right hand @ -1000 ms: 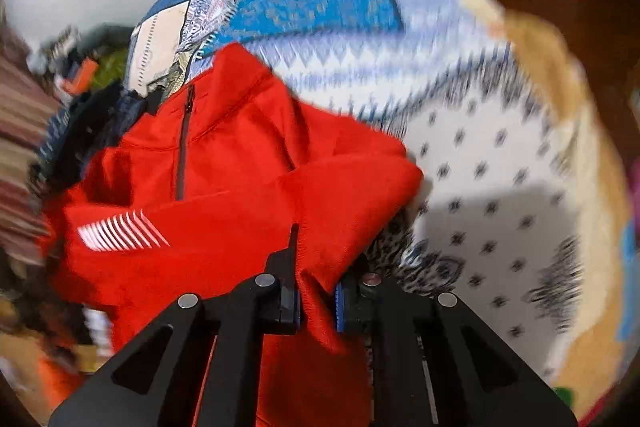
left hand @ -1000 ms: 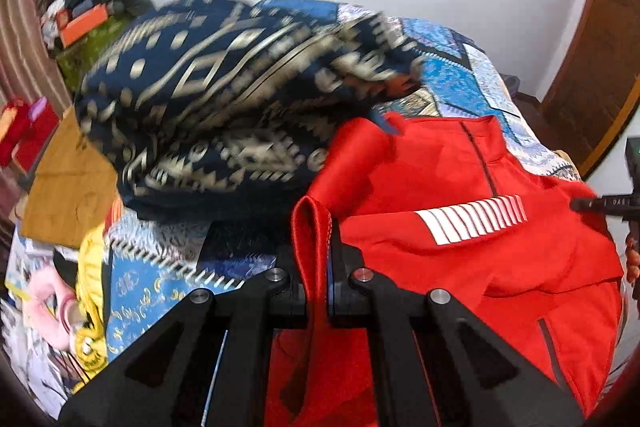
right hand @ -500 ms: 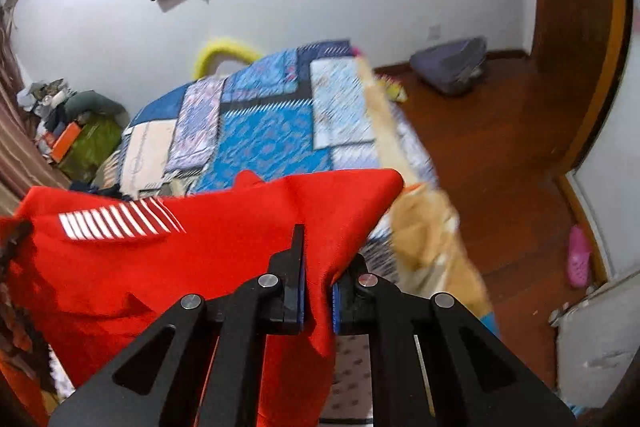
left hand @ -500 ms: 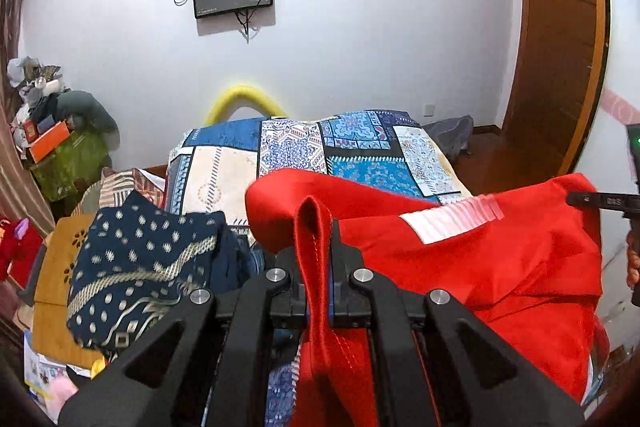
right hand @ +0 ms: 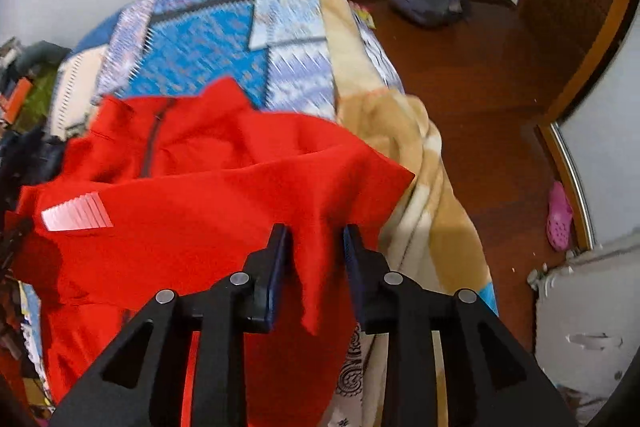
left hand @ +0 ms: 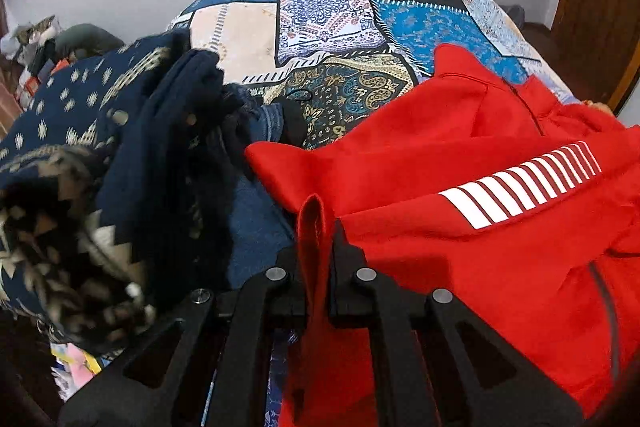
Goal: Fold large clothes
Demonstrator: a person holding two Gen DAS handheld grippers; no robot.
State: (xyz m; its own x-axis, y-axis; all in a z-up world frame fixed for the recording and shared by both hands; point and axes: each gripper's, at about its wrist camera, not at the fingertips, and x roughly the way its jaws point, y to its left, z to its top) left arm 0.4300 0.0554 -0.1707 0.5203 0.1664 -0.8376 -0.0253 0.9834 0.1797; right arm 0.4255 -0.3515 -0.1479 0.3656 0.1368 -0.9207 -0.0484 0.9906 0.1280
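Left wrist view, from the left of the frame: a heap of dark blue patterned clothes [left hand: 92, 163] fills the left side, lying on the patchwork bedspread [left hand: 320, 15], which runs across the upper centre. At lower centre the left gripper [left hand: 318, 243] has its jaws pressed together on a raised fold of the red jacket [left hand: 460, 259]; the pinched edge stands up between the fingers, which suggests a hem or corner held for carrying into a fold. The jacket spreads over the right half of the frame, its white stripe print [left hand: 520, 183] and a dark zip facing up, resting on the bedspread and just beside the dark heap. Right wrist view, from the left: the same jacket occupies the left and centre, with the stripe print at mid left. At lower centre the right gripper [right hand: 316, 255] has its jaws spread apart; a point of red cloth hangs loosely between them, with visible gaps on both sides, so this corner is judged not clamped. A beige blanket [right hand: 420, 167] drapes off the bed at centre right, and wooden floor [right hand: 500, 75] with a pink shoe [right hand: 560, 215] lies at right.
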